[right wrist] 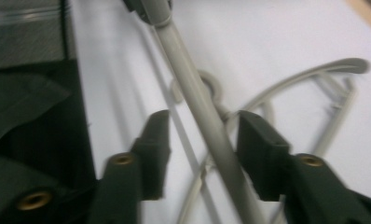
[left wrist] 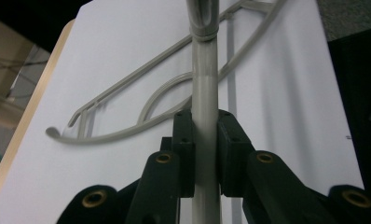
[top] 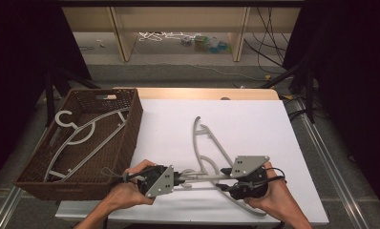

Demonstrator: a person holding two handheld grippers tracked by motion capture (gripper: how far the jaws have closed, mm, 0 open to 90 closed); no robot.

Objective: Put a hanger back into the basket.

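White table (top: 255, 119), no readable writing, left claw (left wrist: 205, 154) clamped on grey hanger (top: 212, 143), right claw (right wrist: 203, 149) parted around it

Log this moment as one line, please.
left gripper: shut on grey plastic hanger's bar | right gripper: open, jaws either side of bar | second grey hanger: in brown wicker basket

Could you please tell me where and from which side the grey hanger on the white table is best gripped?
Grip the hanger on its straight bar, coming in from the bar's end as the left gripper does: the bar is slim, straight and fits between the jaws, whereas the curved shoulders would probably slip or twist.
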